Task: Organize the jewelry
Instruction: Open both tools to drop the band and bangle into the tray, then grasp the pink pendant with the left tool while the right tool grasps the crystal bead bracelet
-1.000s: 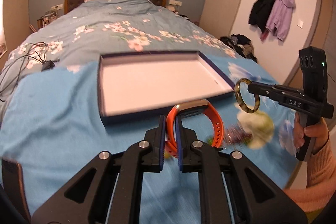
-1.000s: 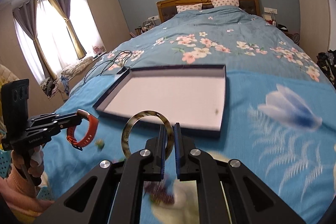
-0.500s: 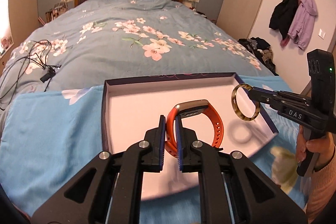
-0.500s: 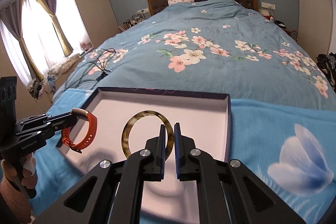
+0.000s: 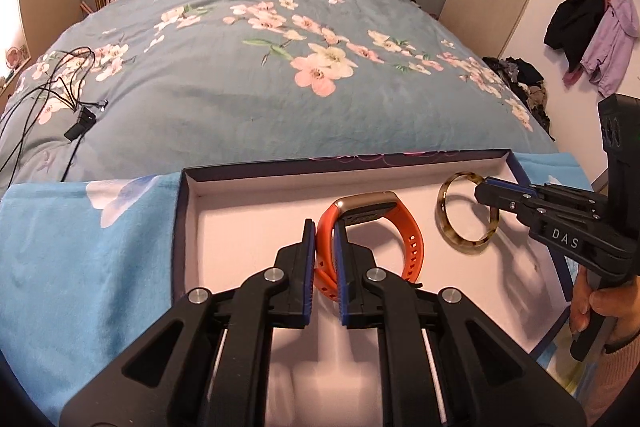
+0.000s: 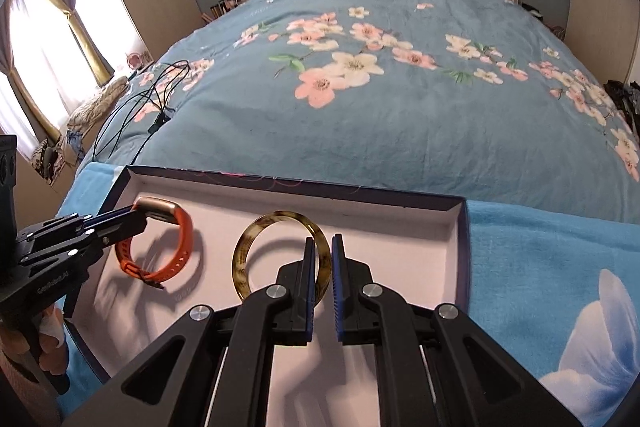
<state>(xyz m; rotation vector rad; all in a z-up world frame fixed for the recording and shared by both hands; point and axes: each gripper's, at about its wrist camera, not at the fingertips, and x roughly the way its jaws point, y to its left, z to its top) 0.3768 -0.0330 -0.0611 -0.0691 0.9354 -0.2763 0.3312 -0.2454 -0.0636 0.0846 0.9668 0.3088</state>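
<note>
On the bed [image 5: 248, 95], at its foot edge, a shallow dark-walled box [image 5: 188, 211] with a pale floor lies open on a light blue flowered cloth [image 5: 80, 247]. The left gripper [image 5: 322, 239] is pinched on the strap of an orange fitness band [image 5: 404, 227], held over the middle of the box; the strap's lower end is hidden between the blue pads. Just to its right the right gripper [image 6: 320, 259] is pinched on the rim of a tortoiseshell bangle [image 6: 248, 243], held near the box's right wall — whether either piece touches the floor is hard to tell, though both cast shadows on it. The box's near edge is cut off behind the gripper bodies. A hand [image 5: 600, 307] grips the right handle, partly out of frame. Black cables [image 5: 60, 95] trail over the bed's left edge.
</note>
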